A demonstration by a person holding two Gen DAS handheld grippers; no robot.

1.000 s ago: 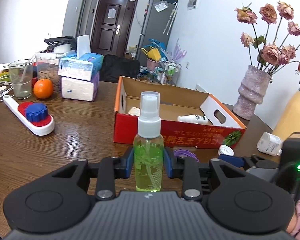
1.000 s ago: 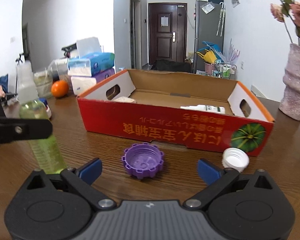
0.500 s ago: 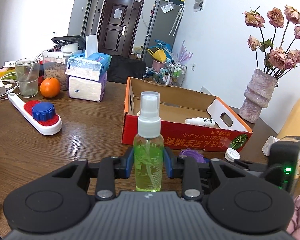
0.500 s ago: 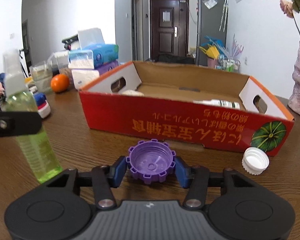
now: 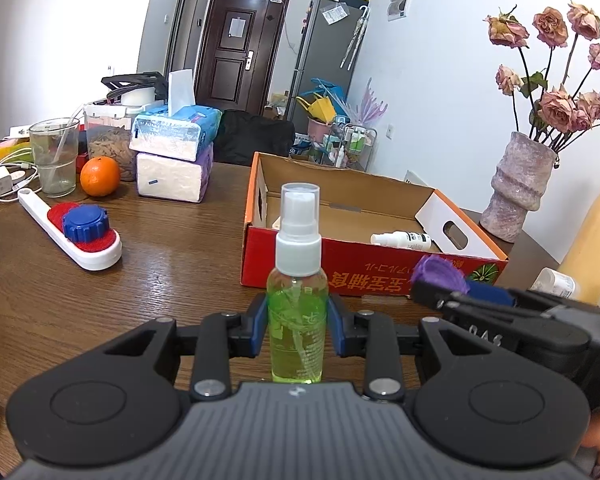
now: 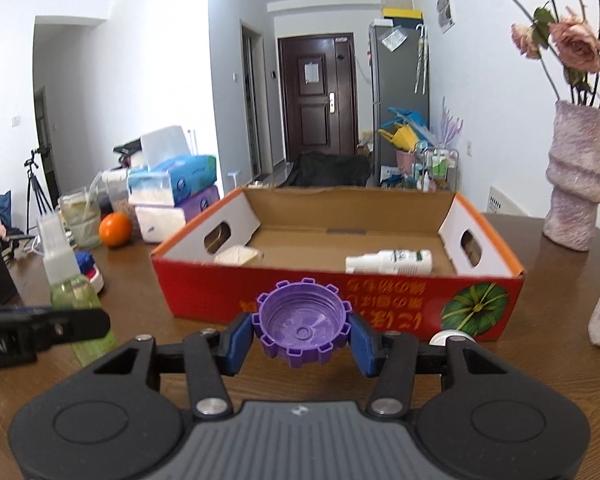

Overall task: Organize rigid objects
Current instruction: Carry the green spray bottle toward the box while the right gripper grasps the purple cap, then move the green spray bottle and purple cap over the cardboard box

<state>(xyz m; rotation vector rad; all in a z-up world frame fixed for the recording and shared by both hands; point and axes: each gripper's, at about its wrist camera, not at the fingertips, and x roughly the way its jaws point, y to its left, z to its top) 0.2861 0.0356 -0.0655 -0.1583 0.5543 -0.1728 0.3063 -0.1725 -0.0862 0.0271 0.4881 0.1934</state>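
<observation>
My left gripper (image 5: 297, 328) is shut on a green spray bottle (image 5: 297, 308) with a white pump top, held upright above the table. The bottle also shows in the right wrist view (image 6: 70, 292). My right gripper (image 6: 302, 334) is shut on a purple toothed cap (image 6: 302, 326), lifted off the table in front of the red cardboard box (image 6: 380, 300). The cap also shows in the left wrist view (image 5: 438, 270). The box (image 5: 340, 272) holds a small white spray bottle (image 6: 388, 261) and a pale flat block (image 6: 236, 256).
A white cap (image 6: 446, 336) lies by the box front. A white lint brush with a blue cap (image 5: 85, 222), an orange (image 5: 99, 176), a glass (image 5: 54, 160) and tissue packs (image 5: 174, 160) stand at the left. A vase (image 6: 578, 176) and a yellow flask (image 5: 592, 240) stand at the right.
My right gripper closed on the purple cap and lifted it off the table towards the box. My left gripper kept hold of the green bottle and rose a little.
</observation>
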